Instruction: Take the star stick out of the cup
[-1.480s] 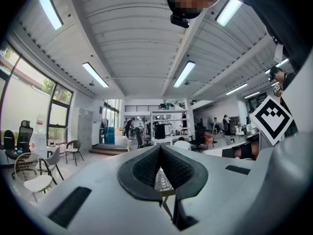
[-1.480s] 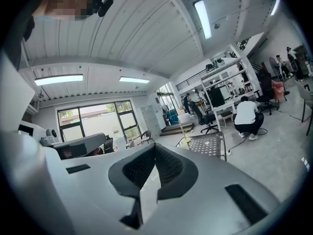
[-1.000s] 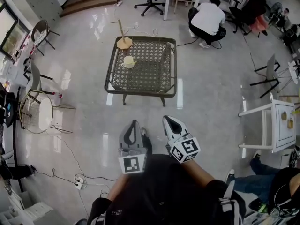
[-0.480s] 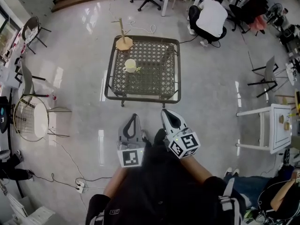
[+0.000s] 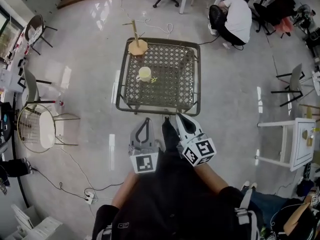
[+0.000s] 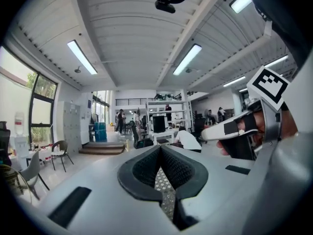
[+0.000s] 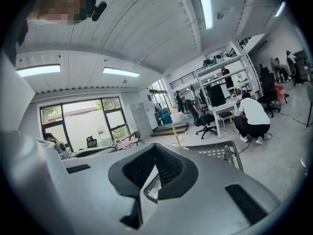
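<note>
A cream cup (image 5: 144,73) stands on the left half of a dark lattice table (image 5: 185,79). A small yellow-green star stick (image 5: 154,79) shows at the cup's right side; it is too small to tell whether it rests in the cup. Both grippers are held in front of the person's body, short of the table's near edge. My left gripper (image 5: 146,120) is shut and empty, its jaws meeting at the tip (image 6: 160,147). My right gripper (image 5: 179,117) is also shut and empty (image 7: 155,146). The table's corner (image 7: 220,153) appears beyond the right jaws.
A wooden peg stand (image 5: 137,45) sits on the table's far left corner. A person (image 5: 235,16) crouches beyond the table at the right. Wire chairs (image 5: 37,126) stand at the left, a white side table (image 5: 295,141) at the right. Cables and a power strip (image 5: 89,196) lie on the floor.
The person has stepped closer, so the table now sits lower in the head view and nearer the grippers. Both grippers stay shut and held together.
</note>
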The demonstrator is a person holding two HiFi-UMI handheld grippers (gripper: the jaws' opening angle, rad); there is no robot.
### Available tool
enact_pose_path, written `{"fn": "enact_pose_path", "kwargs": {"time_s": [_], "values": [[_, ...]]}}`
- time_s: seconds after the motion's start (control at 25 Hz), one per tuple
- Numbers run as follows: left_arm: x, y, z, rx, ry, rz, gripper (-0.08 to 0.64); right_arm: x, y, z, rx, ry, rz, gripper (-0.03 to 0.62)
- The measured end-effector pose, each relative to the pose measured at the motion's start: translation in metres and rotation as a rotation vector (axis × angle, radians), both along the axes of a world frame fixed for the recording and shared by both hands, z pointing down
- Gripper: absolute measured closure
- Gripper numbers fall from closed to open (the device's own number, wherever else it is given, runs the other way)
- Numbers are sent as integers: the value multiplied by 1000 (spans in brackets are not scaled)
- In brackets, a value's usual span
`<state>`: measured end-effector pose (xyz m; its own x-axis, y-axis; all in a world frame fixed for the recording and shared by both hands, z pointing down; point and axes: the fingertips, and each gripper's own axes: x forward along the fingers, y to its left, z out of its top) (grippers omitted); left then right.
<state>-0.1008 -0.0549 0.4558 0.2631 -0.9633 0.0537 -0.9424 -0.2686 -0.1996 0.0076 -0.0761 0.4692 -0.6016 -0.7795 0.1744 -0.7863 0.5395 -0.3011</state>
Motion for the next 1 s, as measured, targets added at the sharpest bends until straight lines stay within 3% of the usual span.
{"fn": "enact_pose_path", "kwargs": {"time_s": [0.08,0.16,0.44,0.6,0.72,0.92,1.0], "values": [[5,-19,12,-24,-90,19,543,2,-17,2,2,0,-4,583],[12,-41,24,-45,-114,38,543,4,-37,5,0,1,-5,583],[17,-106,57,-110,-77,58,543,11,-98,15,-46,6,-12,583],[12,-138,102,-238,-11,57,541,5,-132,17,-62,0,-21,583],[8,-154,131,-314,-56,77,541,1,-151,24,-76,-1,-31,583],[3,-175,163,-363,-119,78,539,5,-178,35,-98,10,-21,583],[2,-181,177,-385,-136,76,493,8,-185,40,-113,13,-14,583]]}}
